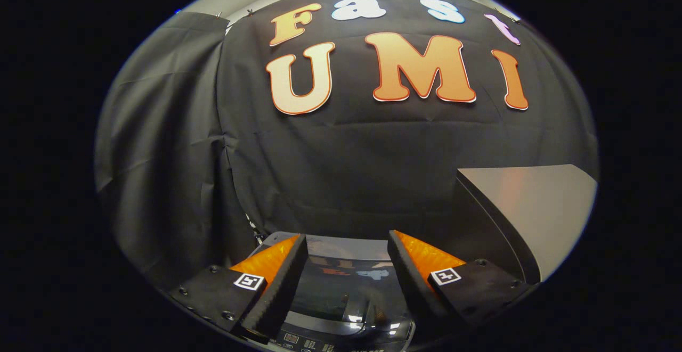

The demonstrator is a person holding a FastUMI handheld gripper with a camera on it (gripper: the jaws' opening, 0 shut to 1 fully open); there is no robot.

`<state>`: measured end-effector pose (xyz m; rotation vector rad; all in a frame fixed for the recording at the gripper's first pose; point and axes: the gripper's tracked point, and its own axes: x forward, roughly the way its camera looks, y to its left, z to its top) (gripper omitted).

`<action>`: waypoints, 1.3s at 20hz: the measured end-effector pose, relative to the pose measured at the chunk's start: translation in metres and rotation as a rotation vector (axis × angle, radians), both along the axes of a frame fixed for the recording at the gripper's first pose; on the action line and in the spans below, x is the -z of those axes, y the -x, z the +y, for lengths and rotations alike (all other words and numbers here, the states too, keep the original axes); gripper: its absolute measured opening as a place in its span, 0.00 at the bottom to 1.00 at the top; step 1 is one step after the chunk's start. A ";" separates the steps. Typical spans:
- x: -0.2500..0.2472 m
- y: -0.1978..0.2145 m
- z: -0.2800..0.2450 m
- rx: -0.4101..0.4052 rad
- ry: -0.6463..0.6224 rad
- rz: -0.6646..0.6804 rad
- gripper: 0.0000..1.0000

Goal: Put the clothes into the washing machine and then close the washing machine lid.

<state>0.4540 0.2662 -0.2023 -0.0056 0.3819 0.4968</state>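
Presently the tongs [347,259] stand wide open, holding nothing; the washing machine [346,309] lies between and below them, glossy lid apparently down; no clothes visible between the fingers; task judged near completion.

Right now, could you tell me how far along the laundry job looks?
Done: the washing machine's glossy lid appears to lie flat below the claw, apparently closed, though I cannot see whether clothes are inside. In hand: nothing; the claw is open, its fingers apart and empty above the lid, with the control panel nearest them. Left: perhaps only confirming the load. A grey table stands beside the machine.
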 end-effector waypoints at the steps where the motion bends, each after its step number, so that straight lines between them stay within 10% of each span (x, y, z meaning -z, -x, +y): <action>1: 0.000 0.001 0.000 -0.003 0.000 0.003 0.98; 16: -0.117 0.036 -0.019 0.090 -0.100 -0.189 0.98; 26: -0.257 0.144 -0.104 0.188 -0.142 -0.306 0.98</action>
